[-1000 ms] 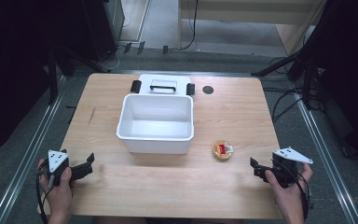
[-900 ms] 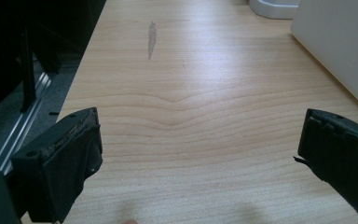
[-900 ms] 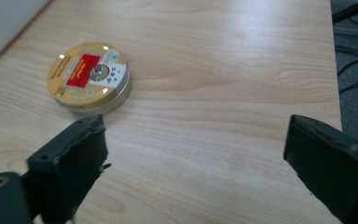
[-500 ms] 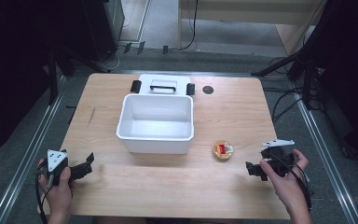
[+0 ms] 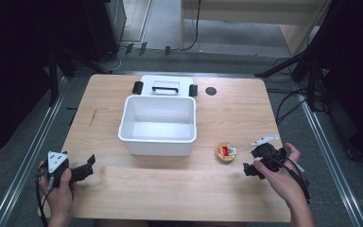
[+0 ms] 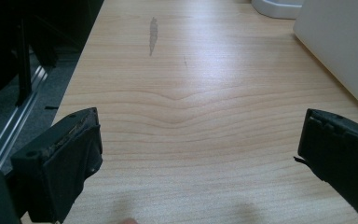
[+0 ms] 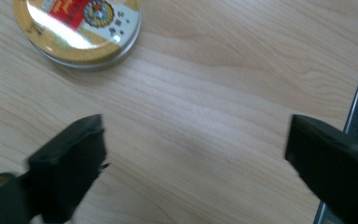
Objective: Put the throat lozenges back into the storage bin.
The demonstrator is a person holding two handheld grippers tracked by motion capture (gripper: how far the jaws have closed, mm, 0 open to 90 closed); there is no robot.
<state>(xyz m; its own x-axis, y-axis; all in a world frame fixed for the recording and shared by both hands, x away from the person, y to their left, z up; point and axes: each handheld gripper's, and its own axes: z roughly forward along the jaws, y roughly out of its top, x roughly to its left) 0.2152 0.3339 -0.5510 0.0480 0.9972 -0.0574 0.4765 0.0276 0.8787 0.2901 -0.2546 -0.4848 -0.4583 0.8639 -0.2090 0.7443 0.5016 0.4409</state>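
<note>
Right gripper point(image 5: 248, 166) has slid in toward the round gold tin point(image 5: 226, 152), which sits just right of the white tub point(image 5: 158, 140). Jaws have just been closing, nothing between them; the grab looks imminent. Left gripper point(image 5: 87, 165) open, idle.

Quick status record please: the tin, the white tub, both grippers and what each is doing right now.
tin: small round gold tin with red label, lying flat on the table, just right of the tub's front corner
tub: white tub, open, nothing visible inside; white lid with black clips behind it
right gripper: right gripper near the tin, jaws apart after just closing partway, nothing between them
left gripper: left gripper at the front left of the table, jaws apart, bare wood between them
contact: neither gripper touches the tin
</note>
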